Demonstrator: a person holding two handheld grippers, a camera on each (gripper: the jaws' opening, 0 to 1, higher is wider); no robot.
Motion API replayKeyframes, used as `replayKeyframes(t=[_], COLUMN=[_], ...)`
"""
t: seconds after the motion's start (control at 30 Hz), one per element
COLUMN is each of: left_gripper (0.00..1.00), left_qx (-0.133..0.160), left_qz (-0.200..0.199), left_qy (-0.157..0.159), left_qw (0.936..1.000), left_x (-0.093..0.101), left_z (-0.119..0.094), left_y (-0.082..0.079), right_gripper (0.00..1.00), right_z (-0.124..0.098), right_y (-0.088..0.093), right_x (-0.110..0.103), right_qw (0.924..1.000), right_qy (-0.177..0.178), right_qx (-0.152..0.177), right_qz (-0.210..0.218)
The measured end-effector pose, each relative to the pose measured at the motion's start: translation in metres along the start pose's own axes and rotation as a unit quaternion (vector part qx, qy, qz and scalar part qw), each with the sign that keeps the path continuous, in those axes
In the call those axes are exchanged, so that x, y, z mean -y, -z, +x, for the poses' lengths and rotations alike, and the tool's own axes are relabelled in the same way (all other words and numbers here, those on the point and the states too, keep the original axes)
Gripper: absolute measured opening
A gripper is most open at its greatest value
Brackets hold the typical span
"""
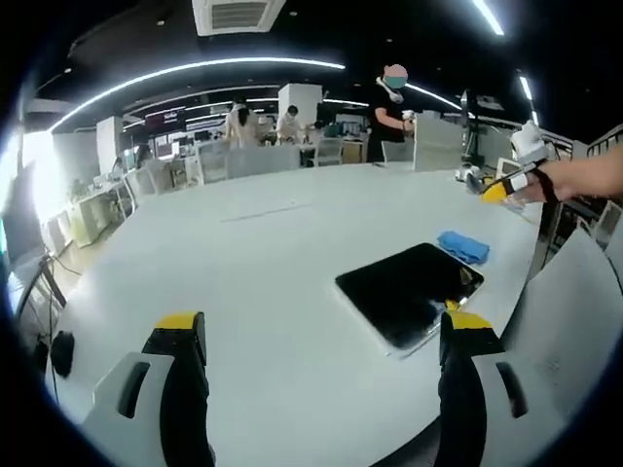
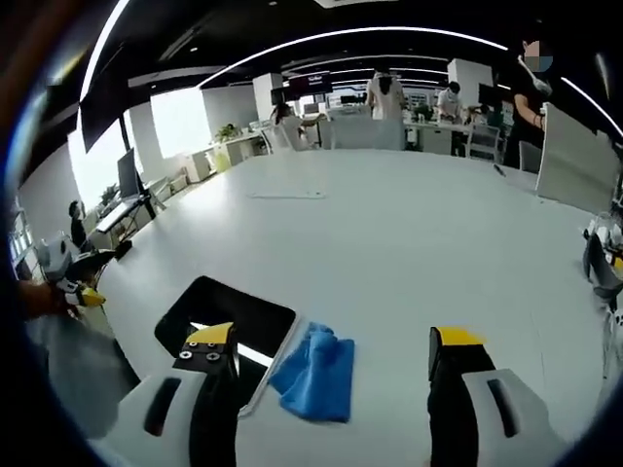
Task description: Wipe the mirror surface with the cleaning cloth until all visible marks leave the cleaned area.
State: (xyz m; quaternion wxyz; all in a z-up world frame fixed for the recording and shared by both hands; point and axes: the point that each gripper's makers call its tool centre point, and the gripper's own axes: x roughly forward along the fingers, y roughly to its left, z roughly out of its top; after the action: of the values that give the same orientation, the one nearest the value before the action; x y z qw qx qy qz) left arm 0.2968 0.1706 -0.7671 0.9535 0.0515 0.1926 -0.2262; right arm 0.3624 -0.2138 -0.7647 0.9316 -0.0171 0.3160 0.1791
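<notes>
Your left gripper (image 1: 321, 336) hangs above the white table (image 1: 243, 253) with its jaws spread wide apart and nothing between them. In the left gripper view the mirror (image 1: 409, 290) lies flat on the table near the edge at the right of that view, a dark rectangular slab; its near corner sits just beside the yellow tip of your right-hand jaw. The blue cleaning cloth (image 1: 463, 246) lies crumpled on the table just past the mirror's far corner, close to it; whether the two touch cannot be told there. Your other gripper shows at the right of this view, held up over the table edge.

Your right gripper (image 2: 336, 342) also stands with its jaws wide apart and empty, above the table (image 2: 409, 233). In the right gripper view the cleaning cloth (image 2: 316, 375) lies between the two jaws, just beside the mirror's (image 2: 226, 316) edge, and the mirror runs partly behind the left jaw. Bright streaks show on the dark glass. People stand at desks well beyond the far edge of the table.
</notes>
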Motion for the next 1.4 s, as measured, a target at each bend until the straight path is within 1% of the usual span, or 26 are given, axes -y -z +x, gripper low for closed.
replayKeyframes(t=[0.1, 0.13, 0.2, 0.27, 0.3, 0.33, 0.37, 0.43, 0.47, 0.5, 0.53, 0.57, 0.6, 0.63, 0.77, 0.87, 0.9, 0.97, 1.03, 1.13, 1.17, 1.27, 1.3, 1.33, 1.37, 1.4], left_gripper=[0.99, 0.99, 0.99, 0.99, 0.99, 0.99, 0.99, 0.99, 0.99, 0.99, 0.99, 0.99, 0.99, 0.99, 0.99, 0.99, 0.99, 0.99, 0.99, 0.99, 0.99, 0.99, 0.99, 0.99, 0.99, 0.99], left_qx=[-0.007, -0.009, -0.012, -0.013, -0.016, -0.025, -0.028, -0.033, -0.033, -0.032, -0.032, -0.036, -0.038, -0.04, -0.035, -0.034, -0.035, -0.04, -0.047, -0.051, -0.053, -0.056, -0.056, -0.051, -0.044, -0.034], left_qz=[-0.02, -0.021, -0.023, -0.01, -0.006, 0.002, 0.008, 0.028, 0.039, 0.042, 0.038, 0.029, 0.022, 0.015, 0.004, 0.009, 0.012, 0.014, 0.009, 0.012, 0.013, 0.015, 0.015, 0.013, 0.013, 0.016], left_qy=[0.009, 0.012, 0.017, 0.026, 0.03, 0.034, 0.036, 0.033, 0.03, 0.031, 0.032, 0.034, 0.034, 0.032, 0.022, 0.021, 0.022, 0.019, 0.015, 0.012, 0.011, 0.005, 0.005, 0.002, 0.001, 0.0], left_qw=[0.9997, 0.9997, 0.9995, 0.9995, 0.9994, 0.9991, 0.9989, 0.9985, 0.9982, 0.9981, 0.9982, 0.9984, 0.9985, 0.9986, 0.9991, 0.9992, 0.9991, 0.9989, 0.9988, 0.9986, 0.9985, 0.9983, 0.9983, 0.9986, 0.9989, 0.9993], left_x=[0.004, 0.005, 0.007, 0.012, 0.015, 0.018, 0.019, 0.02, 0.018, 0.017, 0.017, 0.016, 0.015, 0.013, 0.008, 0.009, 0.01, 0.008, 0.006, 0.006, 0.006, 0.004, 0.005, 0.005, 0.004, 0.003], left_z=[0.006, 0.006, 0.007, 0.009, 0.009, 0.01, 0.011, 0.01, 0.01, 0.01, 0.01, 0.01, 0.011, 0.011, 0.009, 0.009, 0.009, 0.009, 0.009, 0.008, 0.008, 0.007, 0.006, 0.005, 0.004, 0.002], left_y=[0.008, 0.009, 0.008, 0.008, 0.01, 0.014, 0.015, 0.016, 0.016, 0.017, 0.017, 0.02, 0.021, 0.023, 0.022, 0.021, 0.021, 0.023, 0.027, 0.028, 0.028, 0.029, 0.028, 0.023, 0.018, 0.012], right_gripper=[0.68, 0.65, 0.61, 0.52, 0.48, 0.46, 0.44, 0.37, 0.34, 0.31, 0.27, 0.22, 0.17, 0.12, 0.13, 0.07, 0.07, 0.03, 0.03, 0.05, 0.05, 0.01, 0.01, 0.0, 0.0, 0.0], right_z=[0.014, 0.018, 0.027, 0.035, 0.038, 0.042, 0.045, 0.052, 0.054, 0.056, 0.057, 0.056, 0.056, 0.057, 0.061, 0.064, 0.065, 0.068, 0.073, 0.078, 0.079, 0.079, 0.078, 0.076, 0.076, 0.074], right_y=[0.009, 0.013, 0.022, 0.029, 0.032, 0.037, 0.041, 0.05, 0.053, 0.058, 0.06, 0.065, 0.068, 0.069, 0.078, 0.078, 0.077, 0.073, 0.075, 0.082, 0.082, 0.081, 0.081, 0.079, 0.077, 0.073], right_x=[-0.005, -0.007, -0.009, -0.014, -0.015, -0.014, -0.015, -0.019, -0.02, -0.02, -0.02, -0.019, -0.018, -0.017, -0.016, -0.016, -0.017, -0.02, -0.021, -0.015, -0.015, -0.016, -0.015, -0.014, -0.013, -0.014], right_qw=[0.9997, 0.9994, 0.9989, 0.9983, 0.998, 0.9974, 0.9969, 0.9959, 0.9956, 0.9946, 0.9944, 0.9931, 0.9925, 0.9926, 0.9914, 0.9915, 0.9915, 0.9912, 0.9896, 0.9888, 0.9897, 0.989, 0.9889, 0.9885, 0.9887, 0.9886], right_qy=[0.0, 0.0, 0.0, -0.009, -0.007, -0.001, -0.003, -0.009, -0.007, -0.002, 0.001, 0.009, 0.013, 0.014, 0.02, 0.024, 0.027, 0.029, 0.035, 0.053, 0.053, 0.059, 0.059, 0.062, 0.06, 0.055], right_qx=[-0.022, -0.031, -0.046, -0.057, -0.062, -0.07, -0.077, -0.09, -0.094, -0.103, -0.106, -0.117, -0.121, -0.12, -0.128, -0.128, -0.127, -0.128, -0.136, -0.139, -0.132, -0.136, -0.136, -0.137, -0.135, -0.132], right_qz=[-0.009, -0.011, -0.012, -0.007, -0.008, -0.014, -0.012, -0.001, -0.004, -0.009, -0.008, 0.006, 0.013, 0.014, 0.016, 0.005, 0.005, -0.021, -0.03, 0.001, 0.004, -0.003, -0.001, 0.017, 0.025, 0.047])
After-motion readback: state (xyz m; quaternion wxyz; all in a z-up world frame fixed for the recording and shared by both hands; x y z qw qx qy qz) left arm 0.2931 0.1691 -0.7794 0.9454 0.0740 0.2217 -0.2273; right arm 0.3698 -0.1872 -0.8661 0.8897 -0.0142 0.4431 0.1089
